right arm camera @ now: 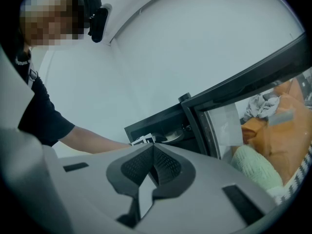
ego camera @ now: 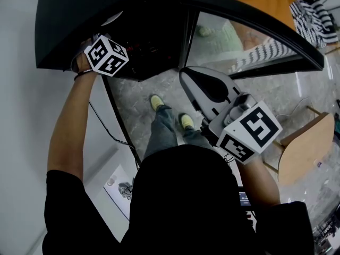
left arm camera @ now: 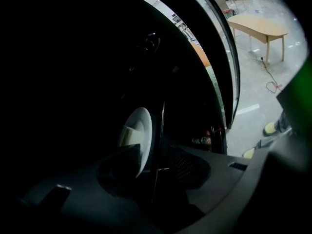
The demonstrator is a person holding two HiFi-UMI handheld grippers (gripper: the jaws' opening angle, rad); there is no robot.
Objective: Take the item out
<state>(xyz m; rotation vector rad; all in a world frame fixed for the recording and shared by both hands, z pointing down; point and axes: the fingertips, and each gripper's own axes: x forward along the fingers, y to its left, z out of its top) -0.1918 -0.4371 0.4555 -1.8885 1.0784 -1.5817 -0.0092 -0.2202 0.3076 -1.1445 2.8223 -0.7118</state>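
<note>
White plate point(left arm camera: 141, 130), seen nearly edge-on with a pale yellowish piece on its face, sits inside the black oven point(ego camera: 79, 25). The left gripper point(left arm camera: 157, 154) reaches into the oven, angled downward, jaws released around the plate's rim. In the dark it is unclear whether a pad touches the rim. The right gripper point(right arm camera: 152, 147) is held outside the oven, beside its open glass door point(ego camera: 255, 36), roughly level, jaws clenched on nothing.

Left arm point(ego camera: 66, 132) reaches forward, left gripper point(left arm camera: 158, 162) tilted downward with jaws wide apart; right gripper point(right arm camera: 152, 149) near level, jaws together, empty.
</note>
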